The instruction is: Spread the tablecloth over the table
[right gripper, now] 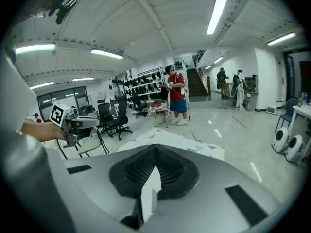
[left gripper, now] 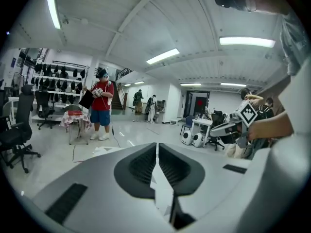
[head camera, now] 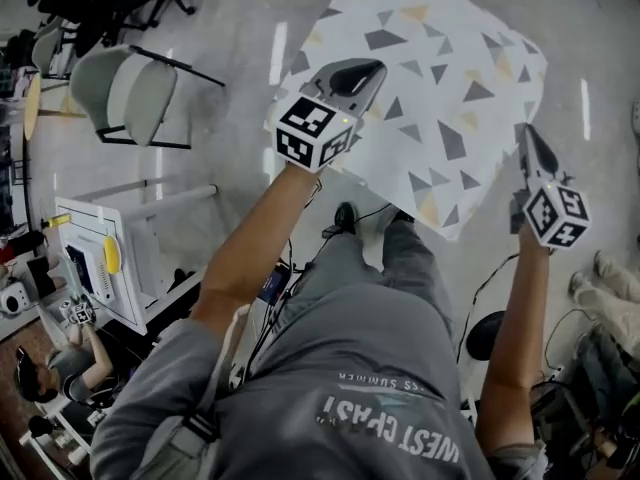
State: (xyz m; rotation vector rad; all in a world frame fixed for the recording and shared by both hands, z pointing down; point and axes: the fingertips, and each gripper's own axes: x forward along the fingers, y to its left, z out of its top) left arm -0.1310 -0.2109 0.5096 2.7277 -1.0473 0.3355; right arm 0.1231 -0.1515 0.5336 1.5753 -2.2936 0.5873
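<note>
a grey folding chair (head camera: 125, 93) stands on the glossy floor (head camera: 235, 133).

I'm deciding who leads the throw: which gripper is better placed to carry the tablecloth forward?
Left, slightly: the left gripper clamps the tablecloth further forward along its edge; the right gripper grips nearer the trailing corner. Both are shut on it.

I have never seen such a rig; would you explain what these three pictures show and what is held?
No robot here: a person holds a two-jaw gripper in each hand. The head view looks down from a camera on the person's head; the two gripper views come from cameras on the grippers, looking along their jaws. The left gripper and right gripper are each shut on the patterned tablecloth, held up above the floor. No table shows beneath it.
</note>
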